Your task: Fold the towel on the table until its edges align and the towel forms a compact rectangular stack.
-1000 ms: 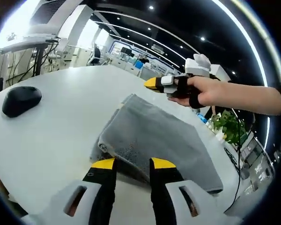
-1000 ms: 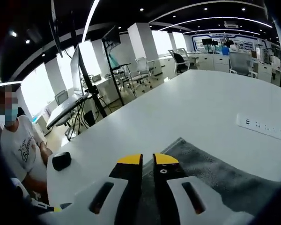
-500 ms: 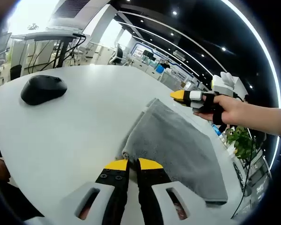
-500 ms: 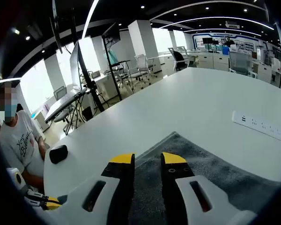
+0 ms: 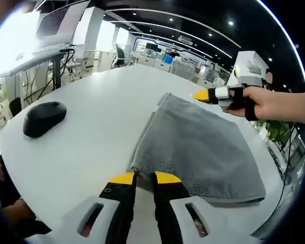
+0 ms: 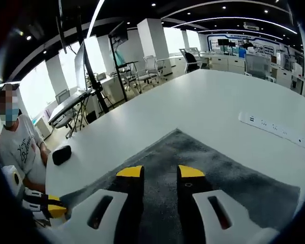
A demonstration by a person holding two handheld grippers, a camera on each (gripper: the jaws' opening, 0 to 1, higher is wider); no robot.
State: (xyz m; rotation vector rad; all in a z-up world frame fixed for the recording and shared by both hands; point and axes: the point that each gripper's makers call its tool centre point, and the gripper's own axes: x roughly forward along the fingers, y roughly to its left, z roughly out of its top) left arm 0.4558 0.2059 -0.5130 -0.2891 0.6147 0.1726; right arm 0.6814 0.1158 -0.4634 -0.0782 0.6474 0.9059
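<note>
- On the white table [image 5: 91, 127] lies the grey towel [image 5: 203, 147], folded flat, its layers showing along the left edge in the left gripper view.
- Left gripper [image 5: 141, 177]: its yellow-tipped jaws stand with a narrow gap, right at the towel's near corner; whether they pinch the cloth I cannot tell.
- Right gripper [image 5: 201, 94], seen from the left gripper view, is held in a hand [image 5: 274, 104] at the towel's far right corner, its yellow tip just over the cloth edge.
- Right gripper [image 6: 160, 172] in its own view: jaws set apart with a moderate gap, nothing between them, poised above the towel [image 6: 213, 173], which spreads beneath and on both sides of the jaws.
- Near the left edge of the table sits a black mouse [image 5: 43, 117], well apart from the towel; in the right gripper view the mouse [image 6: 61, 154] lies far left of the cloth.
- A white power strip [image 6: 274, 130] rests on the table [image 6: 203, 107] to the right, beyond the towel and apart from it.
- At the bottom left of the right gripper view the left gripper [image 6: 53, 207] shows its yellow tip at the towel's corner.
- A seated person [image 6: 20, 147] in a light shirt is at the far left beside the table.
- Desks and chairs [image 6: 152, 68] stand in the office behind.
</note>
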